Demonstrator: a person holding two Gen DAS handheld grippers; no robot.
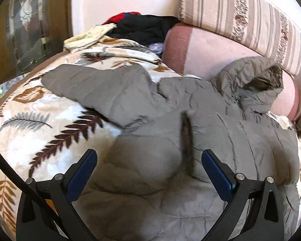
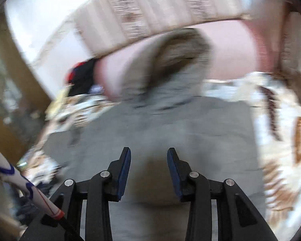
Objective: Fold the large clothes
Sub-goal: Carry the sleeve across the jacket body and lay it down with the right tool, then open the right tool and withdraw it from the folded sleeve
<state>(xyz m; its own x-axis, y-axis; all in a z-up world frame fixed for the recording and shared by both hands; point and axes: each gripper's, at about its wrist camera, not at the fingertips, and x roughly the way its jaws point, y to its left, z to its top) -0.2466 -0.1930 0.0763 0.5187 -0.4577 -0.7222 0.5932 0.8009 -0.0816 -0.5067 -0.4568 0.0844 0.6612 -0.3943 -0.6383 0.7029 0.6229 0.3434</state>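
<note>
on a leaf-patterned fleece blanket (image 1: 50,124) covering a sofa, a grey quilted hooded jacket (image 1: 210,132) lies spread, one sleeve (image 1: 94,84) out to the left; folding looks barely begun. the left gripper (image 1: 148,160) hovers wide open, the right gripper (image 2: 148,160) partly open, both empty; next, likely seizing that sleeve.

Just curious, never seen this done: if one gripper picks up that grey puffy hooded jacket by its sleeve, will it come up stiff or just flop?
The grey quilted hooded jacket would probably flop: its sleeve lies creased and bent over the leaf-print blanket. Its puffy quilting suggests it is light for its bulk. The smooth shell may slip between the fingers.
</note>
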